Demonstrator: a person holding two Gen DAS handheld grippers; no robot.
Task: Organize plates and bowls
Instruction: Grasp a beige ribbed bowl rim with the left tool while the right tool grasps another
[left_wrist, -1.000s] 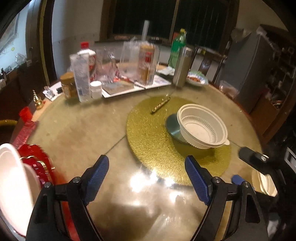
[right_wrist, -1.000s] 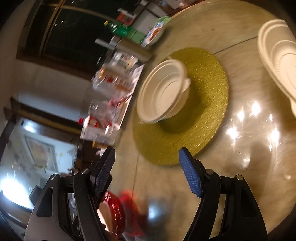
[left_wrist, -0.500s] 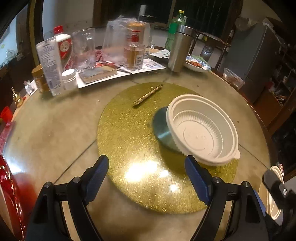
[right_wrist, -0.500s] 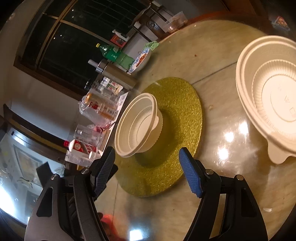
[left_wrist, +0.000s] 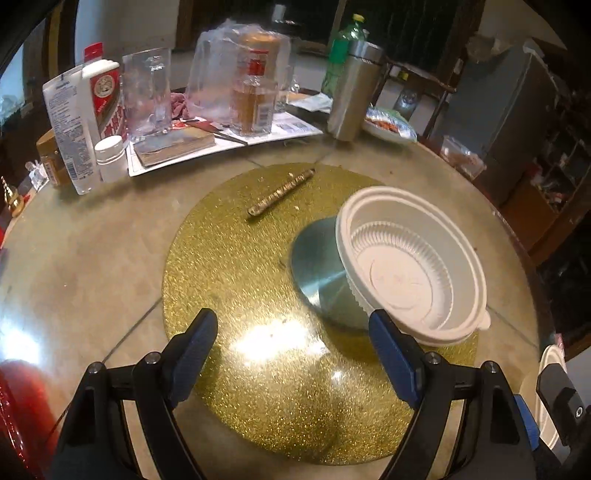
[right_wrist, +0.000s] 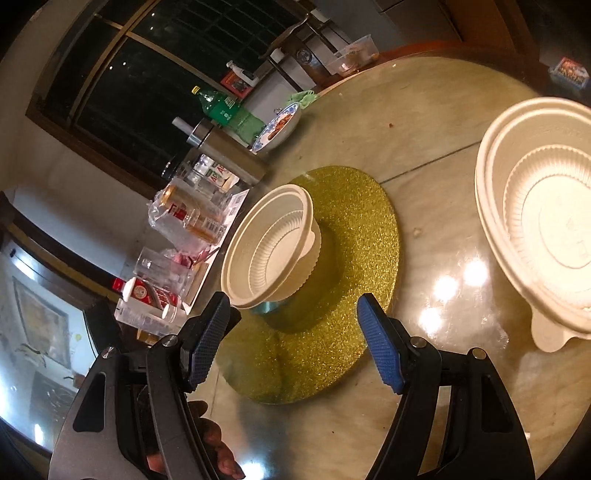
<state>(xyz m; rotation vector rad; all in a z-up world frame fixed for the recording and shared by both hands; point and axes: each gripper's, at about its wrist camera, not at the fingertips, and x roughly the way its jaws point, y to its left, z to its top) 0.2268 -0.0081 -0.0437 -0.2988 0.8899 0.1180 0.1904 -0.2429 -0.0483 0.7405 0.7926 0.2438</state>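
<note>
Approach step, nothing picked yet. Left claw (left_wrist: 291, 339) spread wide and empty over the gold glitter turntable (left_wrist: 229, 266); white plastic bowl (left_wrist: 410, 269) just ahead of its right finger, tilted on a metal disc (left_wrist: 317, 269). Right claw (right_wrist: 293, 334) also gaping, empty — second white bowl (right_wrist: 539, 221) ahead to its right. Next move likely: straddle a bowl rim, then close. Glossy round counter (left_wrist: 74, 251), bottles and glasses beyond, dark window behind.

Left gripper (left_wrist: 291, 354): black angular arms, silver pivot screws, smooth blue pads on both fingers. Right gripper (right_wrist: 293, 339): same black frame and screws, with blue pads (right_wrist: 380, 345) finely dimpled. Bare fingertips (right_wrist: 218, 448) show beneath it; no sleeve visible.
</note>
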